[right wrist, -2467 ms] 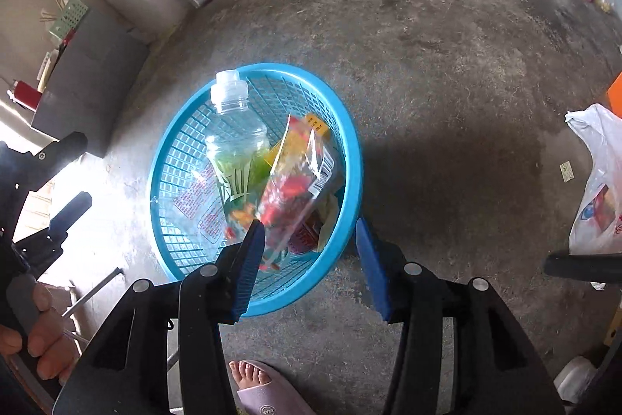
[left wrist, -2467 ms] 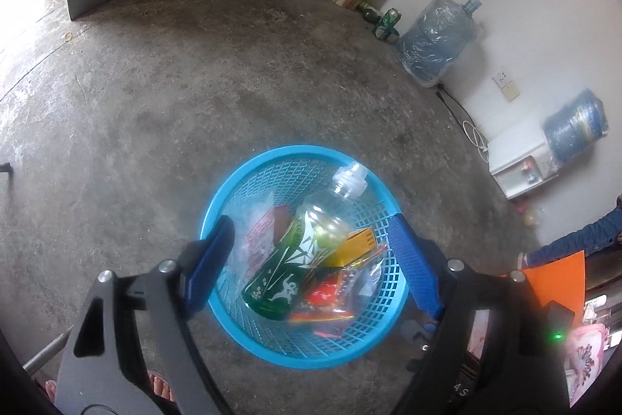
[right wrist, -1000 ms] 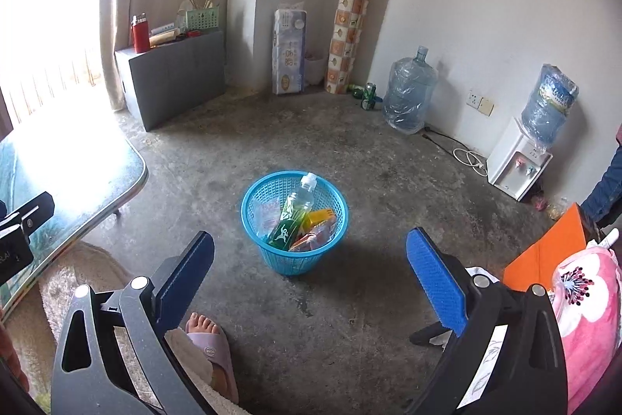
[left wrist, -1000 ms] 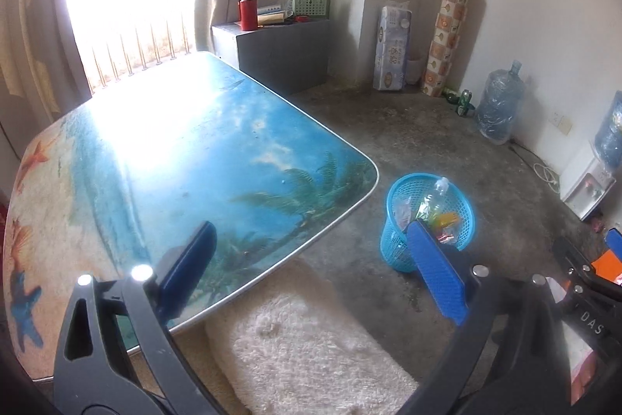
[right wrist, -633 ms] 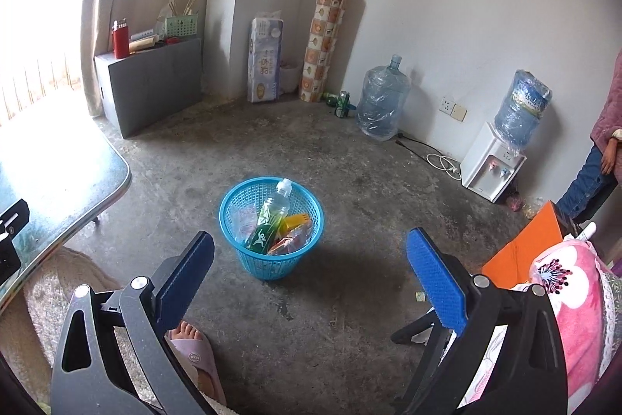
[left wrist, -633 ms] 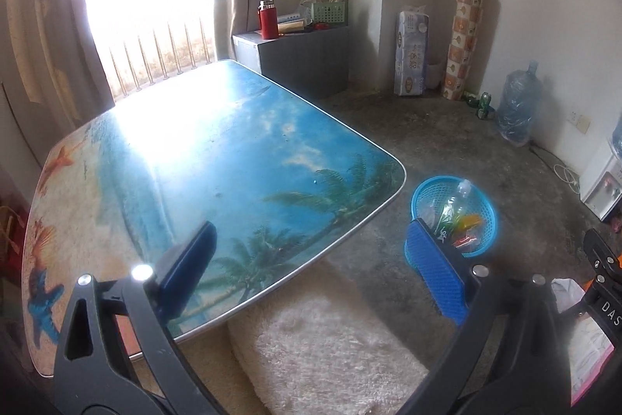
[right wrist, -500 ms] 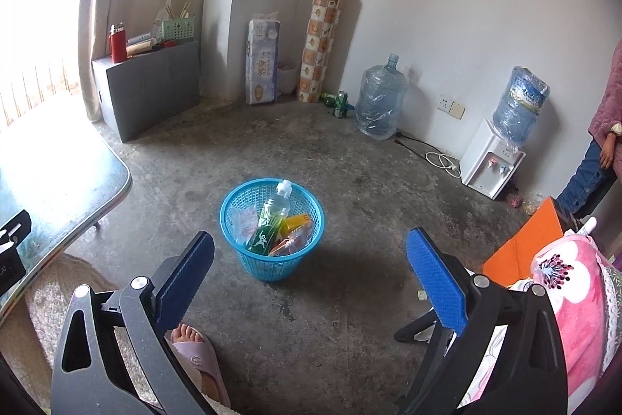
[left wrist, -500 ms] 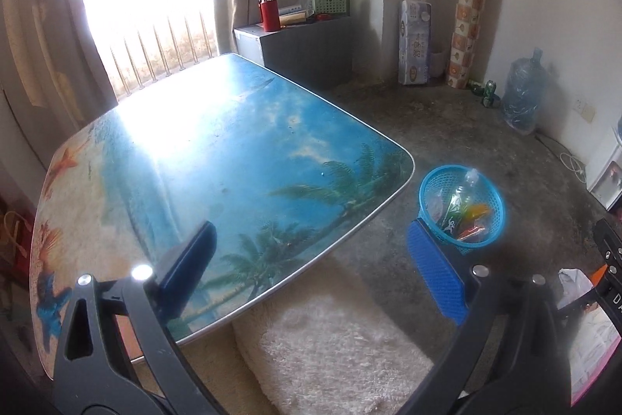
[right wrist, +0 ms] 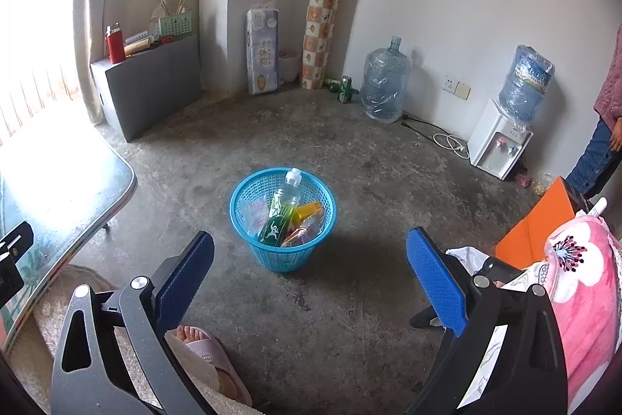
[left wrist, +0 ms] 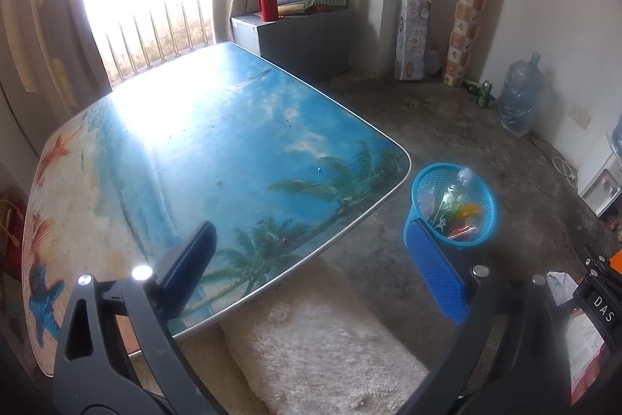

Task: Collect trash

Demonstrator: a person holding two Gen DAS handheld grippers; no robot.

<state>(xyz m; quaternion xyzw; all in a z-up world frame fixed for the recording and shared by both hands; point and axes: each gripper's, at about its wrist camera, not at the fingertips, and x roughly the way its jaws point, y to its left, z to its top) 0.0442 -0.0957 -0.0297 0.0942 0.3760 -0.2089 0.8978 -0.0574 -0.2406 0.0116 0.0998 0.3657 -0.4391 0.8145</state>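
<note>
A blue mesh basket (right wrist: 248,197) stands on the concrete floor and holds a green-labelled plastic bottle (right wrist: 282,207) and several snack wrappers (right wrist: 307,224). It also shows in the left wrist view (left wrist: 423,181), beside the table corner. My right gripper (right wrist: 310,279) is open and empty, raised well back from the basket. My left gripper (left wrist: 311,267) is open and empty, held above the near edge of the beach-print table (left wrist: 194,150).
A cream rug (left wrist: 322,349) lies under the table's near edge. My slippered foot (right wrist: 206,349) is at the bottom. Water jugs (right wrist: 383,84), a white dispenser (right wrist: 497,142), a grey cabinet (right wrist: 147,84) and a tissue pack (right wrist: 264,51) line the walls. A person (right wrist: 602,127) stands at far right.
Both grippers have pulled up and away from the basket, where they hung just above the trash 2.5 s ago. The left one has swung over the table. Both stay open.
</note>
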